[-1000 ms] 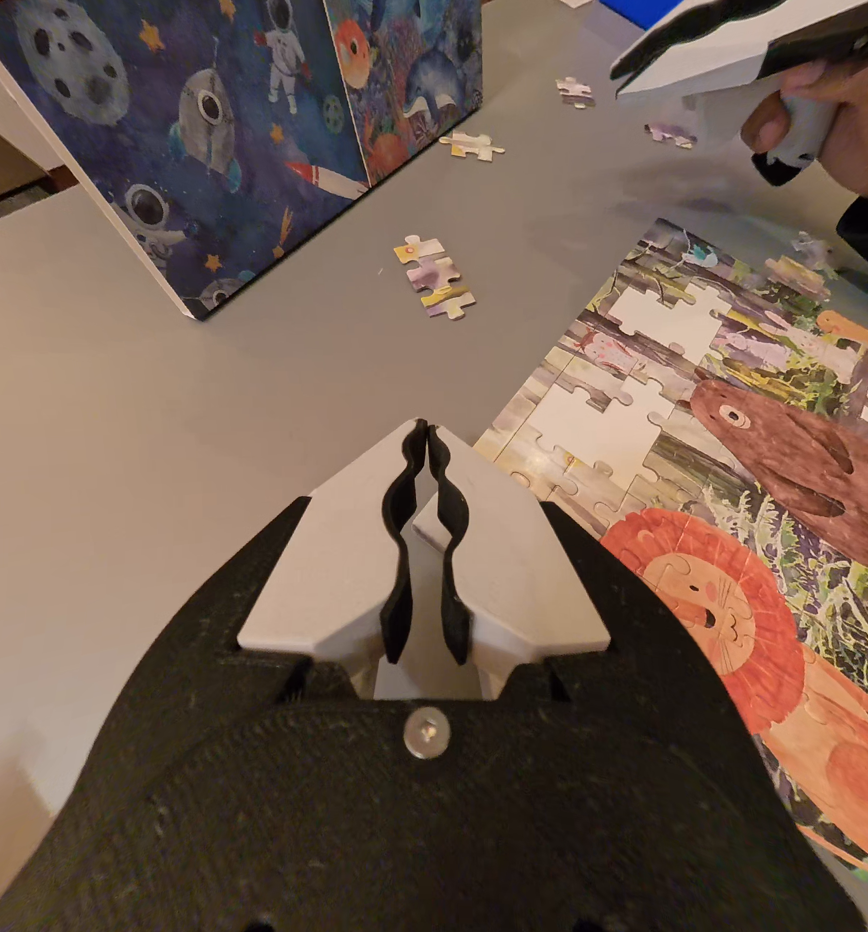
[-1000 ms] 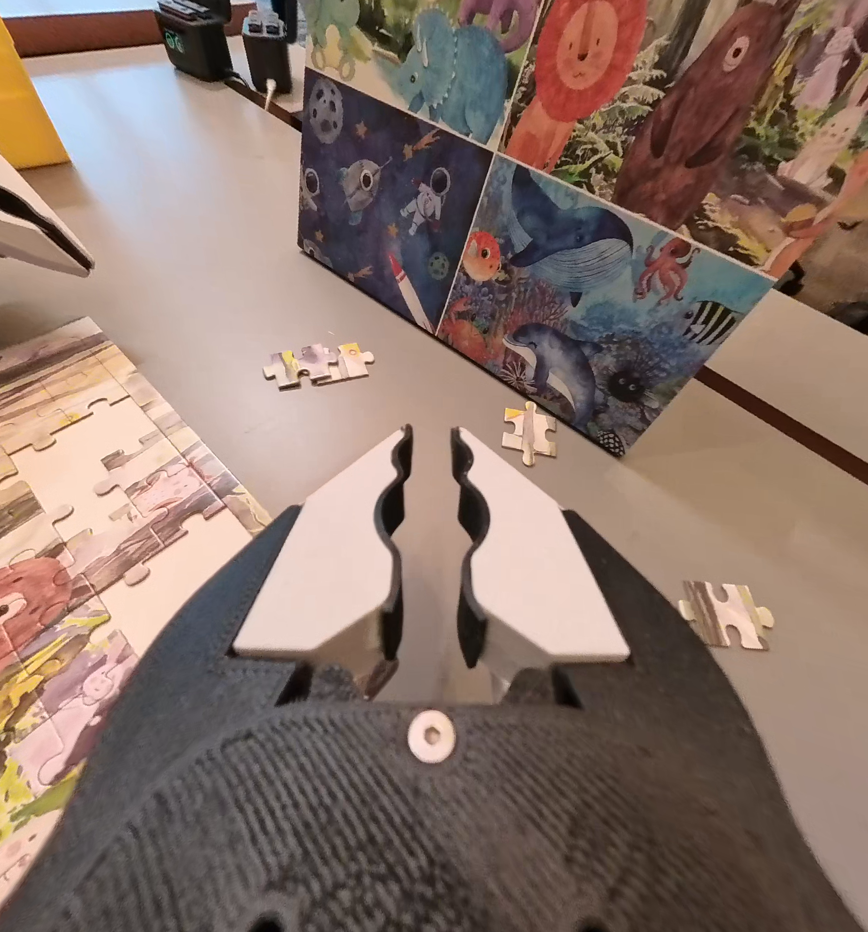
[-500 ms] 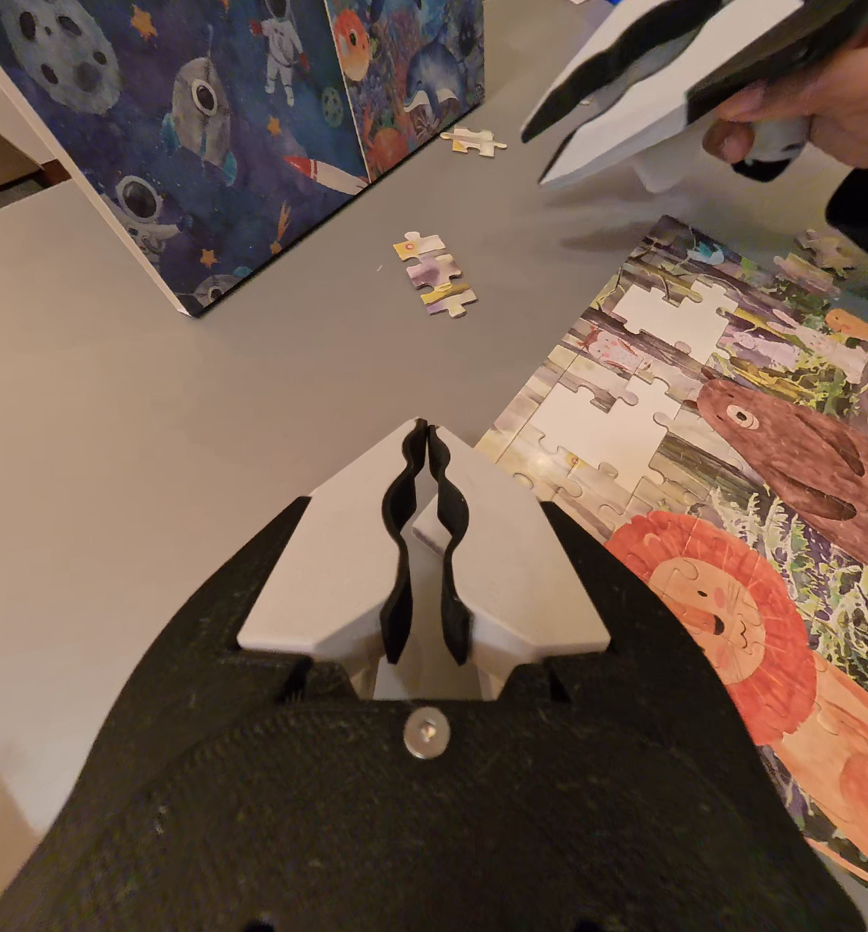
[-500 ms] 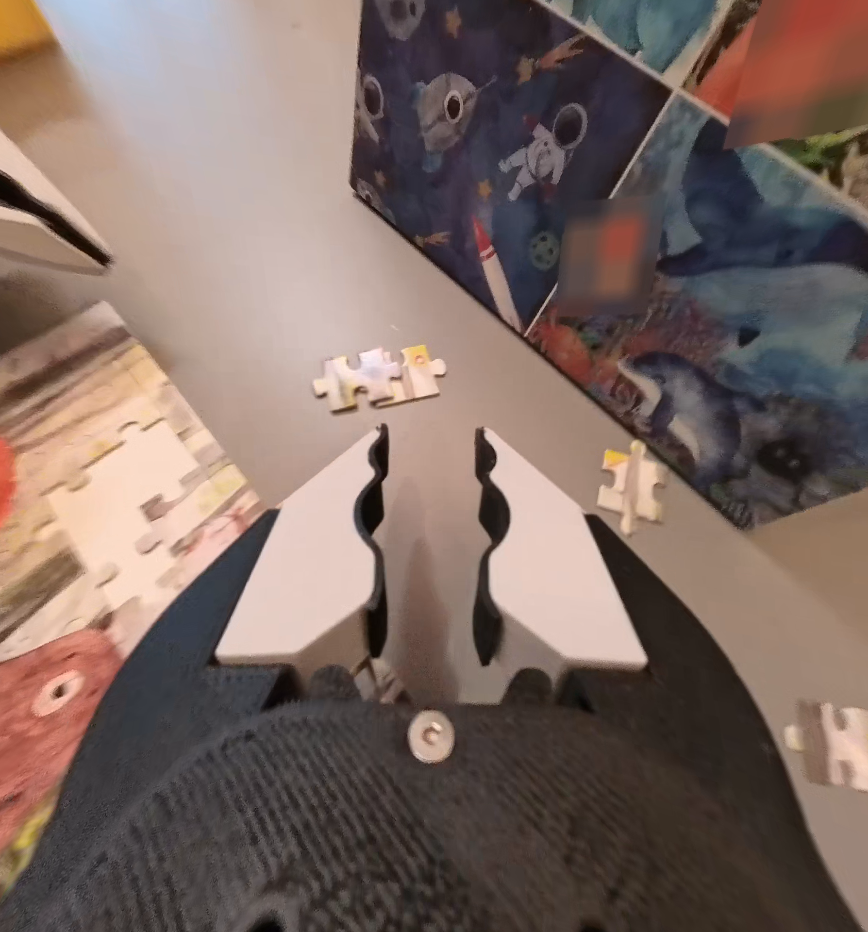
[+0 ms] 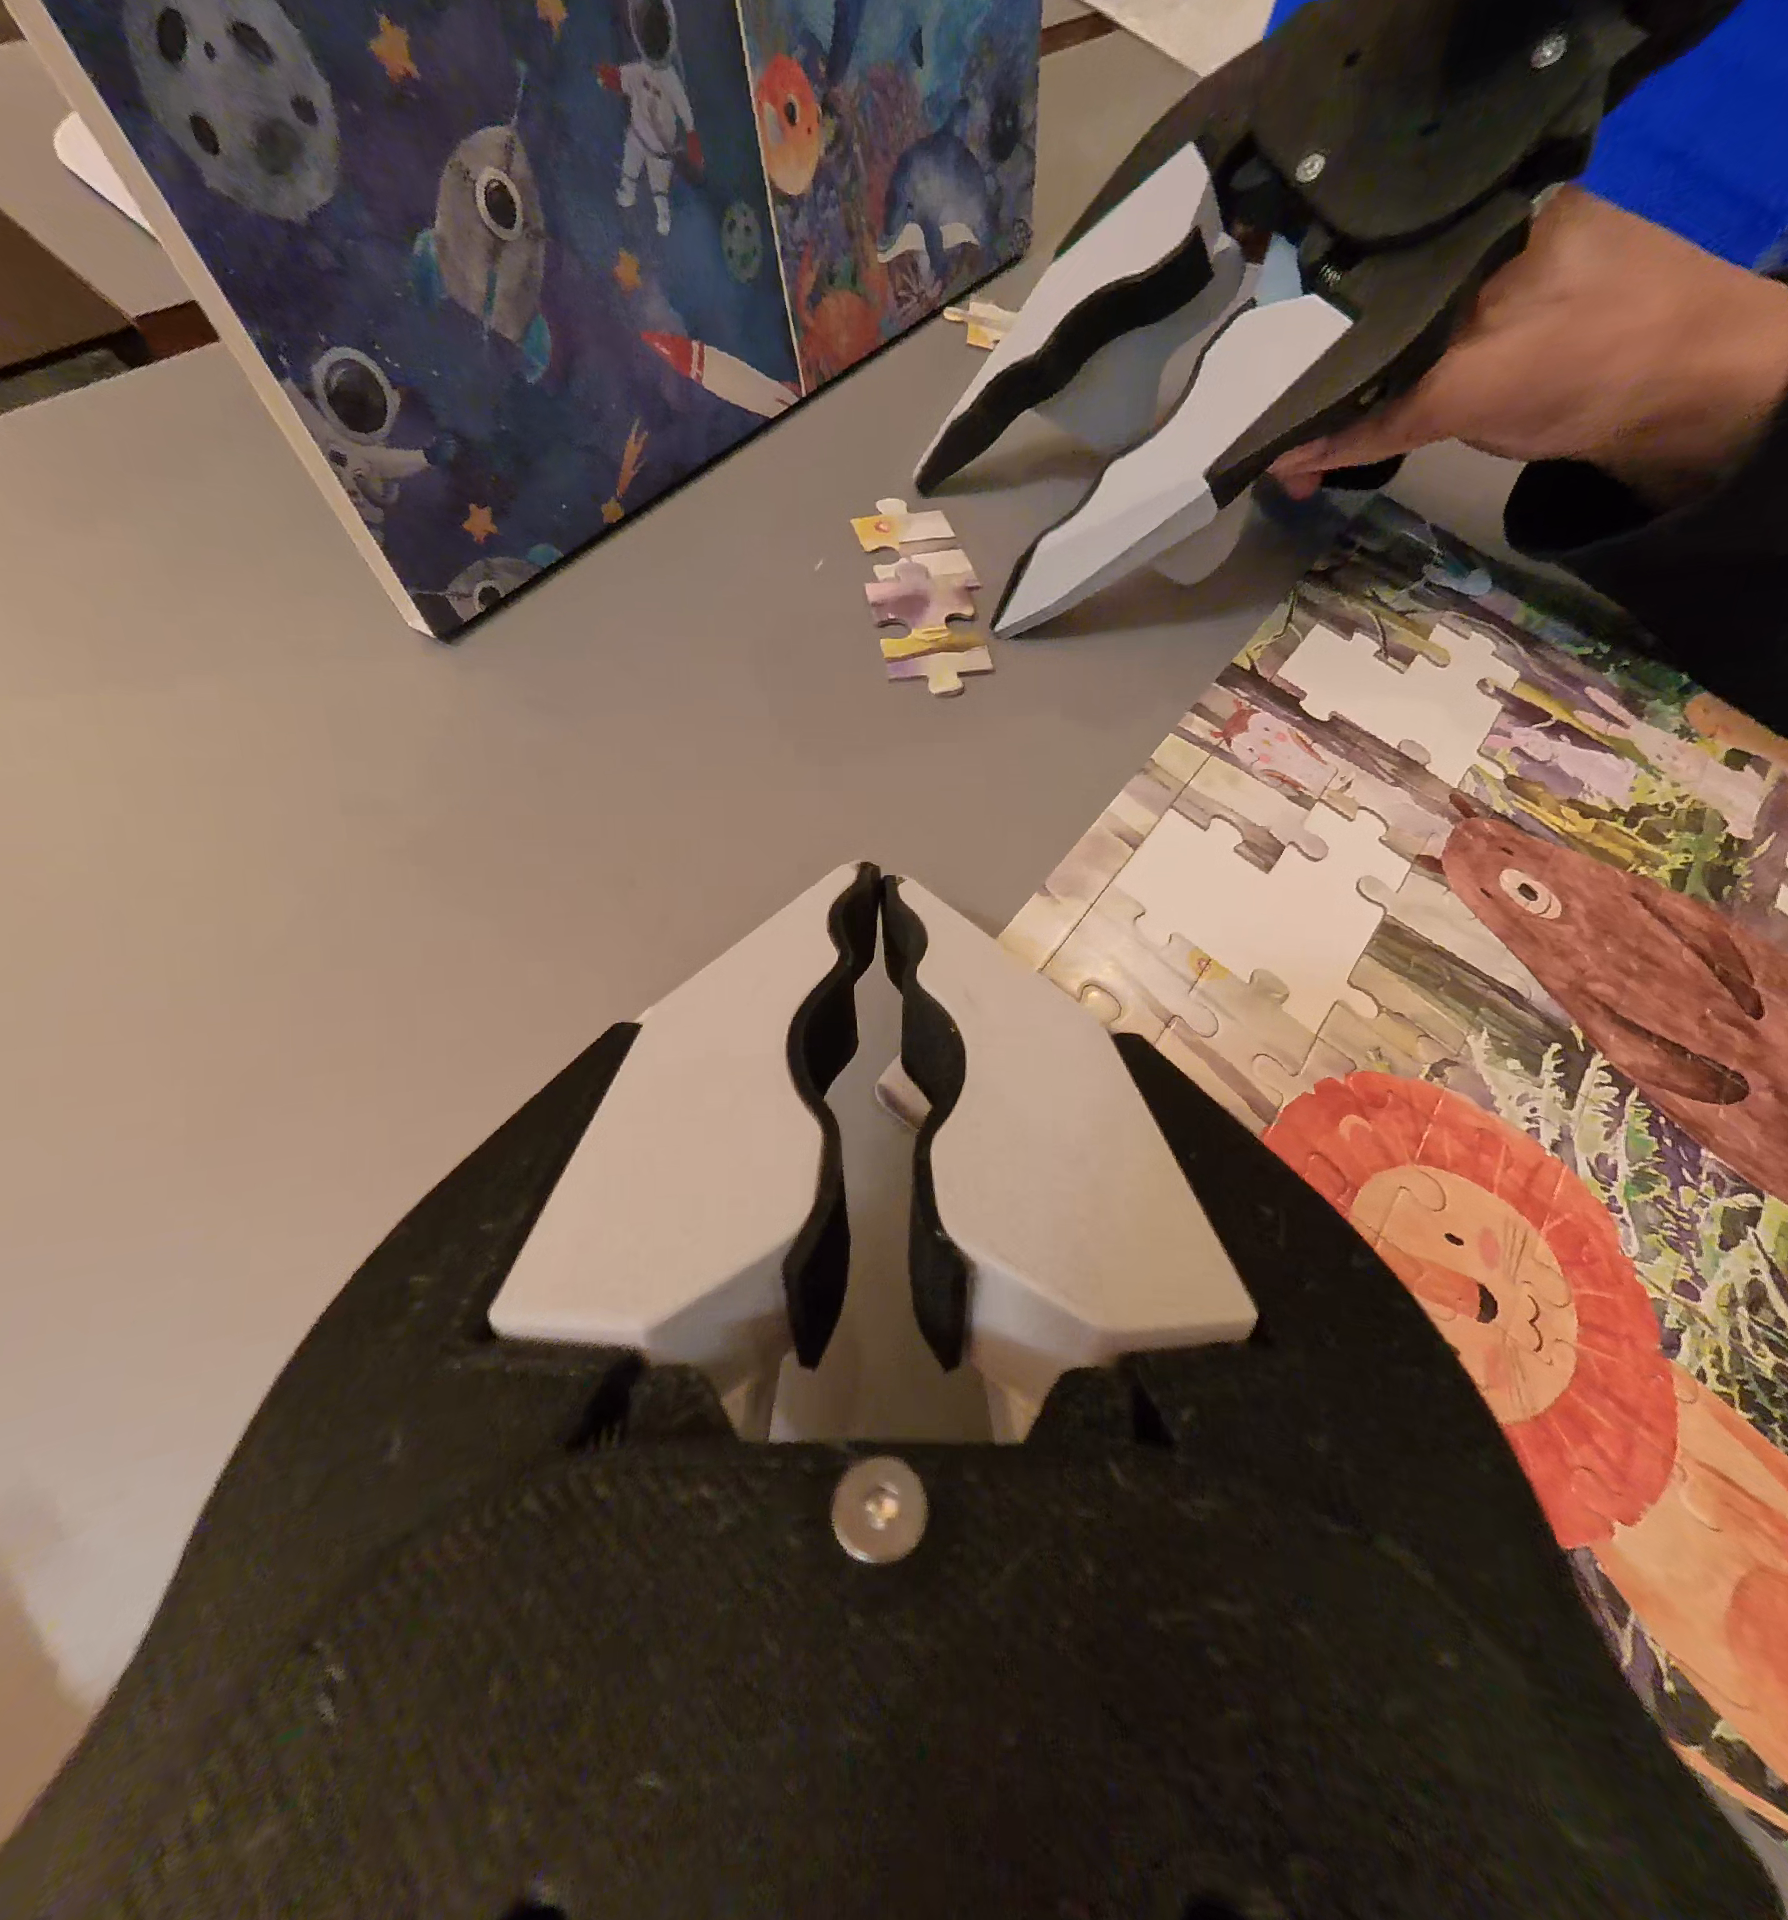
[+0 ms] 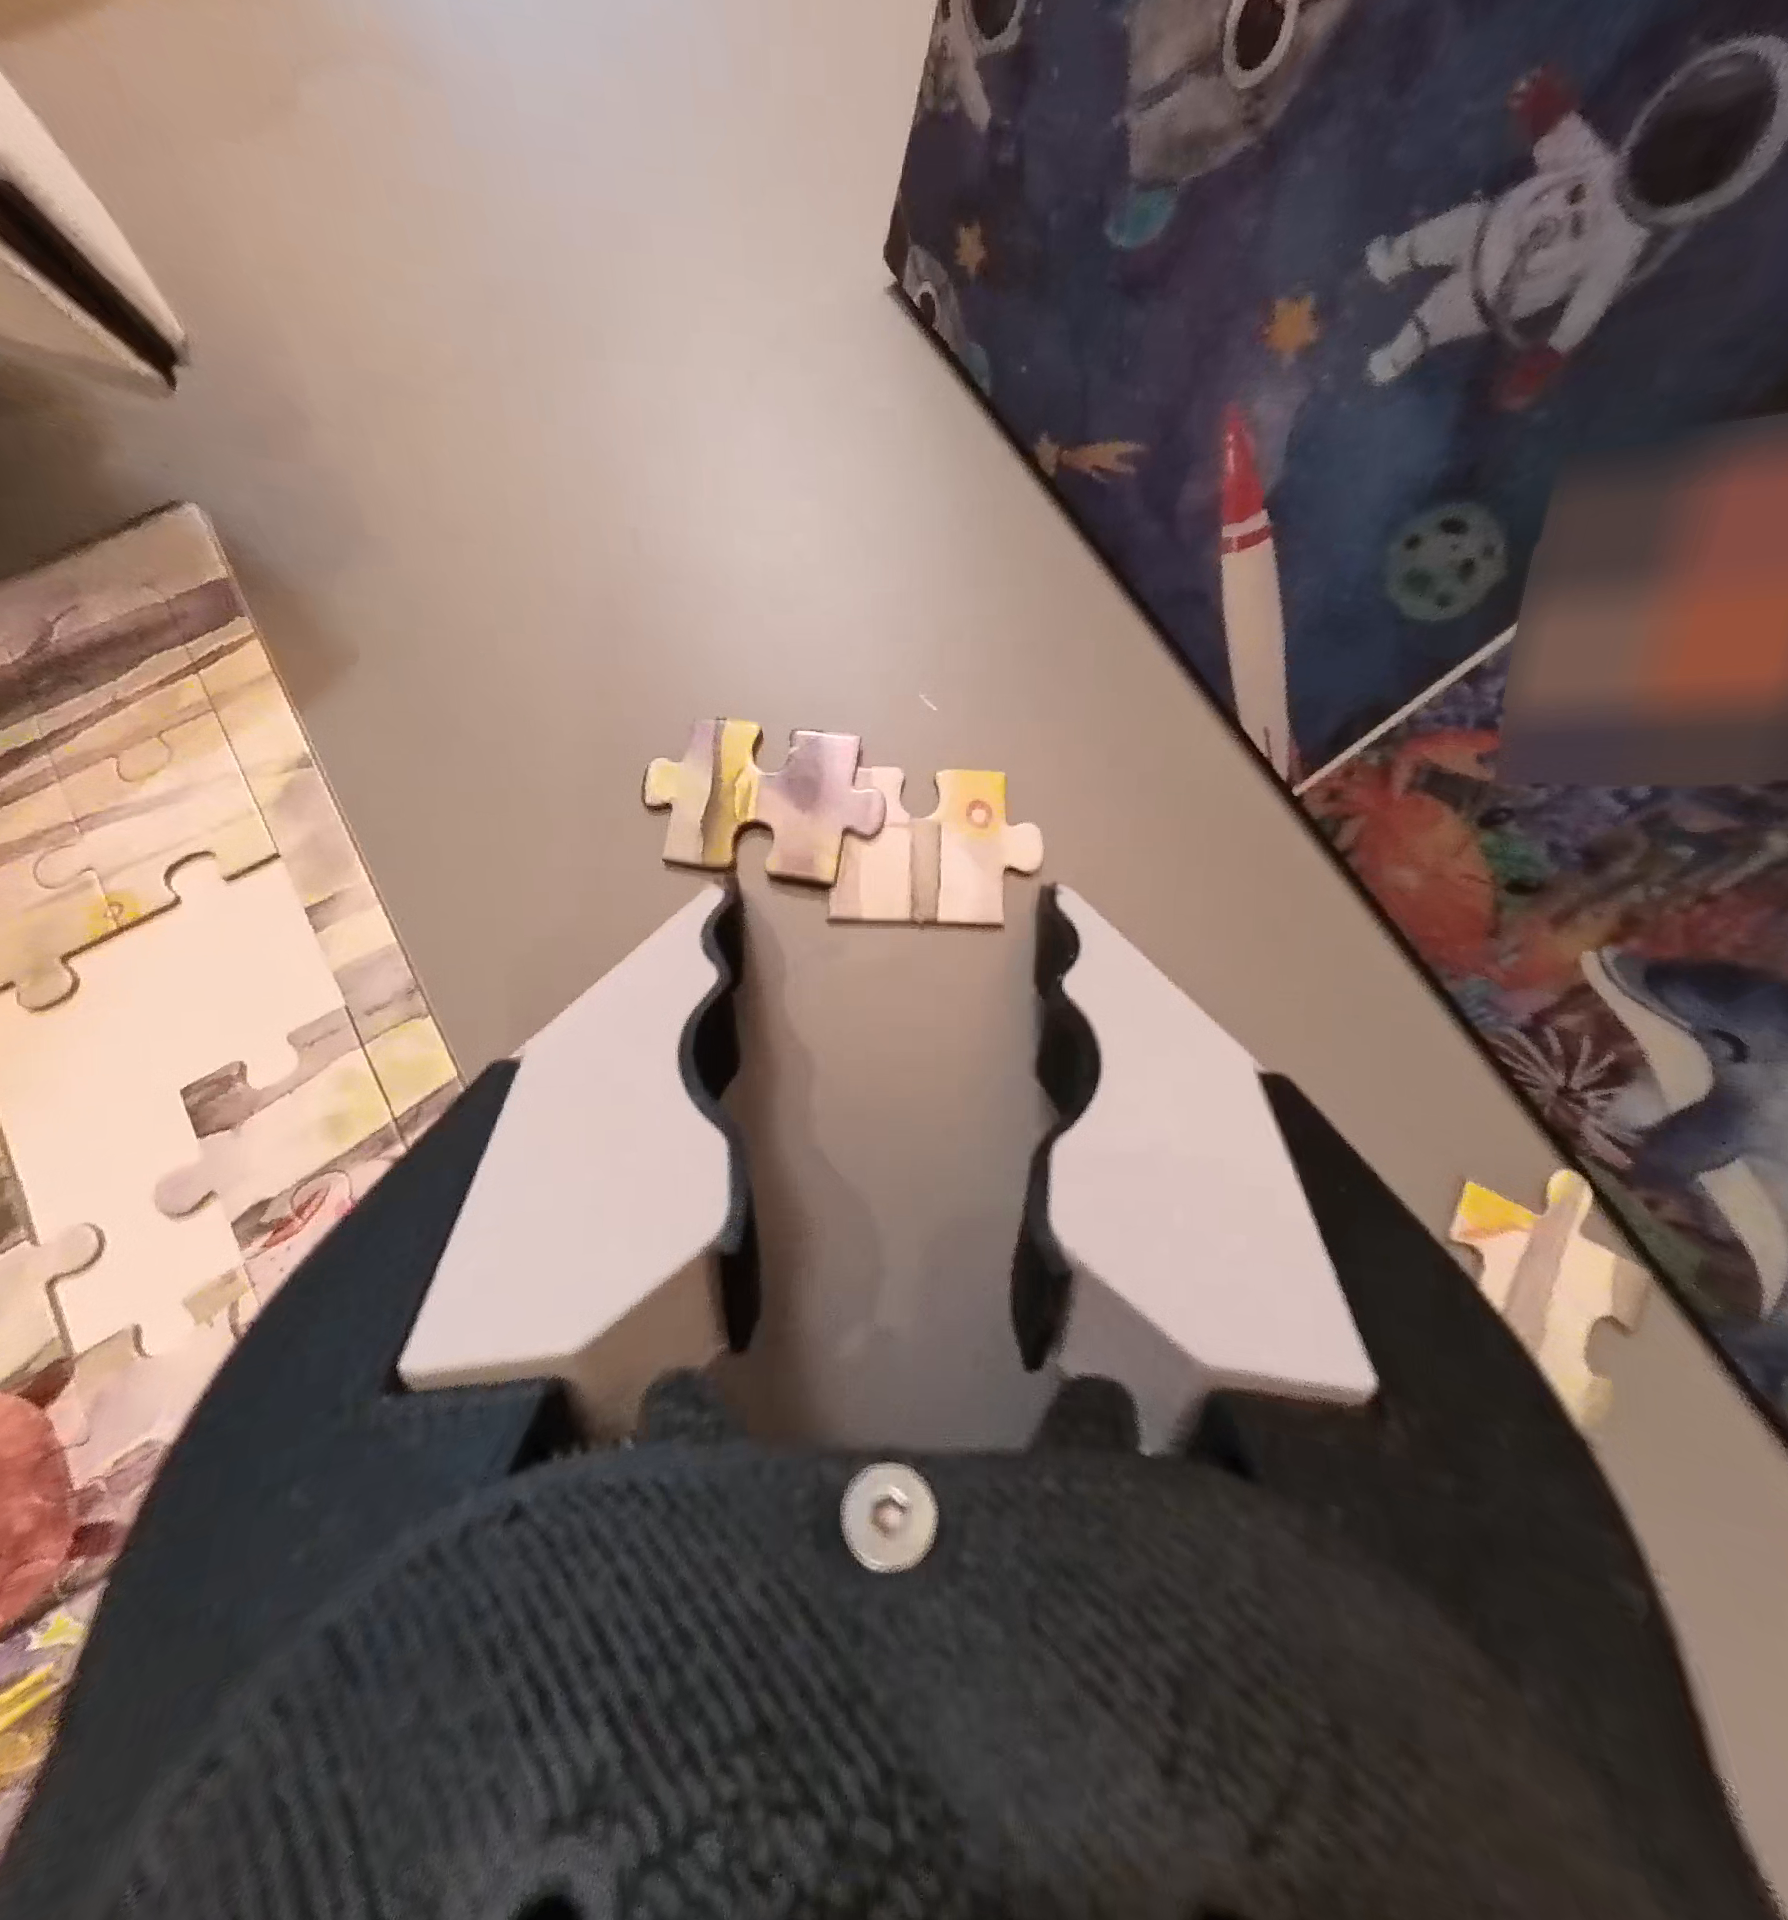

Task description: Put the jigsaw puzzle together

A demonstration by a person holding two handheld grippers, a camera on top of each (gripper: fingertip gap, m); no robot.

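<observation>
Jaws of the right gripper [image 6: 885, 904] are spread just short of the joined three-piece strip [image 6: 838, 826], apparently to straddle it; left gripper [image 5: 877, 878] is pressed together, empty, parked beside the puzzle [image 5: 1492, 1039].

- left gripper [image 5: 877, 883]: grey wedge fingers, wavy black pads, textured black body, one silver screw behind them.
- right gripper [image 6: 888, 904]: same build; its body looks dark, perhaps navy.
- Black sleeve [image 5: 1700, 499] behind it.

warm, dim indoor light with soft shadows, wide-angle bending at the edges, slight motion blur in the right wrist view.
</observation>
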